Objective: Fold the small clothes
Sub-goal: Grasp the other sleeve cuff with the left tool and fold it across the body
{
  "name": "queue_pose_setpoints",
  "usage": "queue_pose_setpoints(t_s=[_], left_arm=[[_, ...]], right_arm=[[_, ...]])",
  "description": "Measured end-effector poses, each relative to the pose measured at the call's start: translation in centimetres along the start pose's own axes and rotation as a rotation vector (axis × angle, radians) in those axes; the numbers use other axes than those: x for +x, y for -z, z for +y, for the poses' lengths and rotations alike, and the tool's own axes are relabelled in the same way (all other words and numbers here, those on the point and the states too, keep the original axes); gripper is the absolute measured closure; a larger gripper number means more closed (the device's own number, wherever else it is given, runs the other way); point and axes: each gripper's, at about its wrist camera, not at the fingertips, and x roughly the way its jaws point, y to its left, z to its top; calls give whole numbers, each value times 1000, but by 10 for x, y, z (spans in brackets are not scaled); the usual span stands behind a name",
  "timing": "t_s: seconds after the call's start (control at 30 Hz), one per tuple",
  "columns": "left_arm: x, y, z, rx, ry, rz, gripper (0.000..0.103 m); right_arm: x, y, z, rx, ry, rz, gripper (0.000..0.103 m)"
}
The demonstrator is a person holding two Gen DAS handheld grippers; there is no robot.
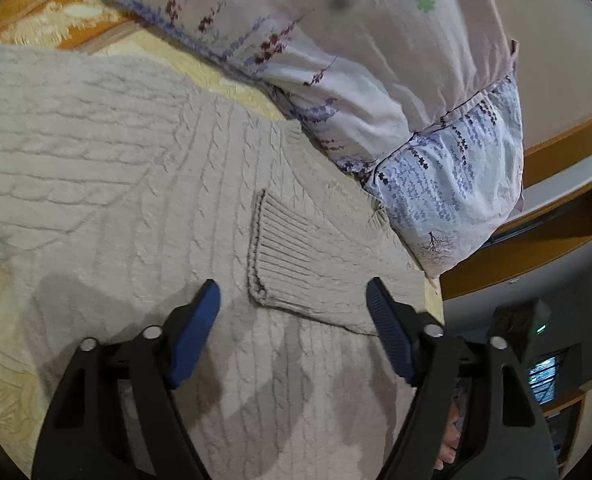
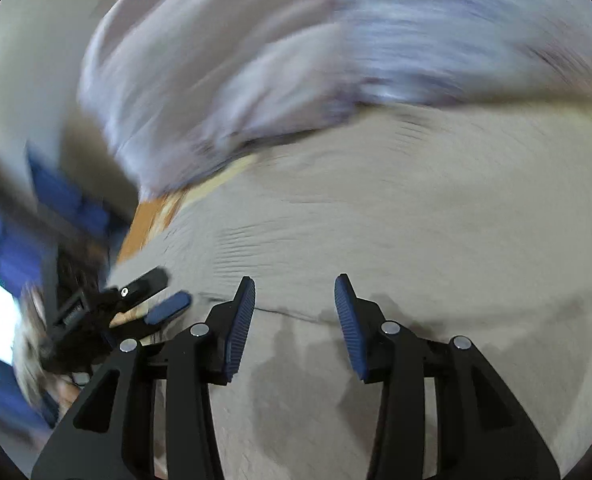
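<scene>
A cream cable-knit sweater (image 1: 144, 168) is lying spread across the bed (image 1: 0, 364), its ribbed cuff (image 1: 292, 248) folded in over the body, just beside a floral pillow (image 1: 375, 80). The left gripper (image 1: 294, 320) is hovering over that cuff with jaws apart and nothing between them. The right gripper (image 2: 294, 312) is hanging above the knit, jaws also apart and empty, though its view is smeared, so contact is probably absent. The risk: the loose, thick knit bunching or the sleeve sliding back out if only one layer is being pinched, and the pillow snagging the fold.
</scene>
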Motion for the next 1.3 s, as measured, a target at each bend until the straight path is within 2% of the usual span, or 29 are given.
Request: queue_pose_setpoints(t_s=[0.13, 0.2, 0.43, 0.53, 0.57, 0.6, 0.67, 0.77, 0.83, 1.0, 1.1, 1.13, 1.17, 1.2, 1.23, 1.27, 1.3], left_arm=[[15, -2, 0, -36, 12, 42, 46], [19, -2, -1, -37, 0, 48, 50], [33, -10, 1, -73, -10, 60, 69], [40, -15, 0, -71, -27, 68, 80], [42, -17, 0, -67, -32, 67, 89], [44, -19, -1, -60, -39, 66, 94], [45, -24, -7, -33, -59, 53, 95], [32, -33, -21, 49, -54, -18, 95], [27, -38, -25, 94, -90, -44, 95], [42, -35, -8, 84, -202, 32, 95], [38, -31, -6, 89, -204, 40, 92], [35, -31, -6, 85, -200, 43, 90], [27, -31, -6, 83, -189, 42, 81], [20, -30, -4, 84, -176, 39, 75], [7, -29, -3, 85, -160, 23, 65], [-7, -28, 0, 88, -159, 3, 56], [-21, -27, 3, 88, -162, -18, 52]], right_arm=[[-42, 17, -78, 317, -6, -59, 60], [-61, 30, -107, 431, 6, -105, 63], [-74, 31, -139, 519, 58, -192, 65], [-70, 29, -144, 544, 57, -213, 71], [-72, 29, -147, 547, 54, -227, 76], [-73, 27, -148, 542, 60, -246, 85], [-74, 25, -148, 527, 68, -264, 93], [-79, 24, -137, 478, 39, -327, 95], [-84, 26, -130, 433, 73, -340, 95], [-69, 26, -130, 413, 185, -246, 94], [-72, 28, -122, 391, 250, -235, 89], [-76, 29, -117, 378, 280, -236, 88], [-80, 30, -113, 362, 289, -246, 85], [-85, 30, -108, 342, 293, -260, 77], [-91, 32, -100, 310, 302, -279, 71], [-95, 33, -93, 281, 311, -296, 61], [-98, 32, -85, 243, 318, -308, 55]])
